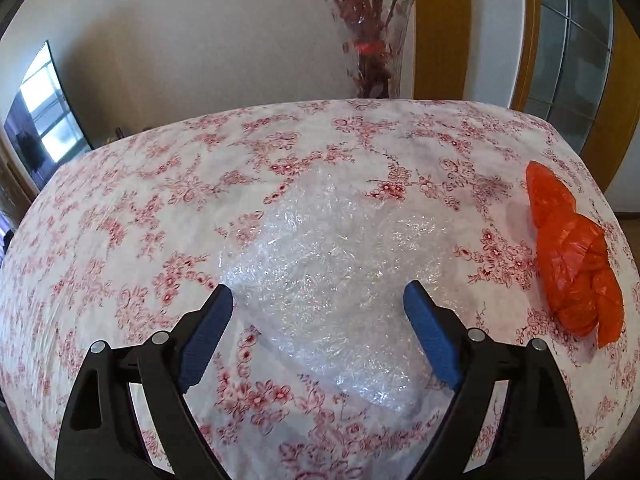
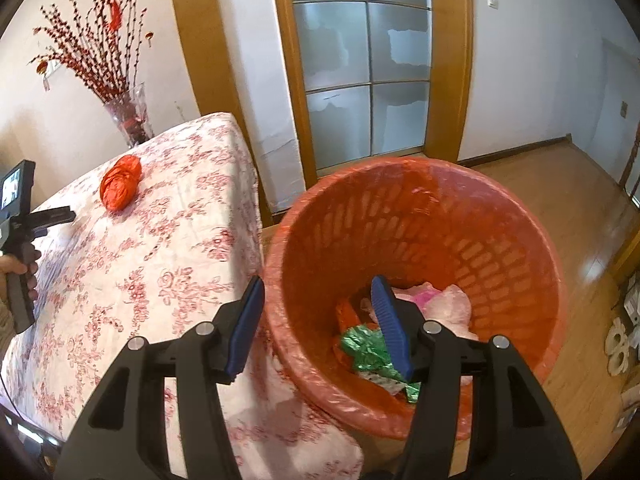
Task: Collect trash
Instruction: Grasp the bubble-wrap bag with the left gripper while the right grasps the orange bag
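Clear plastic wrap [image 1: 320, 276]: crumpled, see-through, lying flat-ish mid tablecloth; orange plastic bag [image 1: 572, 252]: bunched into a lumpy roll, resting near tabletop's far edge, well apart from the wrap; orange trash bin [image 2: 416, 280]: slotted walls, thin liner over rim, upright on floor just beside table; inside at bottom: green foil wrapper [image 2: 368, 350], pink plastic bag [image 2: 444, 304], other scraps.
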`<state>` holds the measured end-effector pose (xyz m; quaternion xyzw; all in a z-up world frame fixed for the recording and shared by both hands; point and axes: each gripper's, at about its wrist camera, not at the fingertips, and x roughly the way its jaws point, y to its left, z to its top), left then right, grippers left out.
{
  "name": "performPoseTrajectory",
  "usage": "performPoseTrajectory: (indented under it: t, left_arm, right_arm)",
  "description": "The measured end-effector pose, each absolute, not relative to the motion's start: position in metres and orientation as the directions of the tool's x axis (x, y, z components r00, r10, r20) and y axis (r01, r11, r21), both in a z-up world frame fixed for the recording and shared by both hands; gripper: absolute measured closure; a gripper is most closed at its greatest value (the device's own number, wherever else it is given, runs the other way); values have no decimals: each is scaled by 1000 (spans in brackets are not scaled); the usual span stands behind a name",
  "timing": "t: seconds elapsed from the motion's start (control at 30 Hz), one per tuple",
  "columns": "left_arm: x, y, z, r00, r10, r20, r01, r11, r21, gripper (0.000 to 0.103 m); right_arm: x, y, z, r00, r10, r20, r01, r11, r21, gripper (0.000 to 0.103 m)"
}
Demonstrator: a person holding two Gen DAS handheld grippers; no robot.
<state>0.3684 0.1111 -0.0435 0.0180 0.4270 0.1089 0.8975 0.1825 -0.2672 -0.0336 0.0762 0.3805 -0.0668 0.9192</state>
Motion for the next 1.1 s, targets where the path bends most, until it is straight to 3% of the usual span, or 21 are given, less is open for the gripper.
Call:
performPoseTrajectory:
  t: [0.1, 0.27, 0.33, 0.77, 1.1]
  left_arm:
    - [372, 108, -43, 619, 165, -767, -140, 985, 99, 34]
    - [372, 103, -41, 637, 151, -756, -106, 988, 109, 73]
    - [369, 106, -39, 646, 158, -747, -104, 987, 119, 78]
    - [327, 185, -15, 693, 327, -643, -223, 945, 240, 81]
    - [322, 207, -12, 705, 273, -654, -211, 962, 175, 81]
  right_arm:
    - [186, -259, -33, 703, -53, -709, 160, 983, 85, 48]
    - [193, -239, -27, 711, -17, -703, 107, 991, 83, 48]
    - [198, -226, -23, 716, 5, -698, 74, 994, 82, 48]
    - [289, -118, -8, 675, 187, -713, -137, 982, 127, 47]
    - [377, -31, -23, 658, 184, -730, -183, 980, 81, 47]
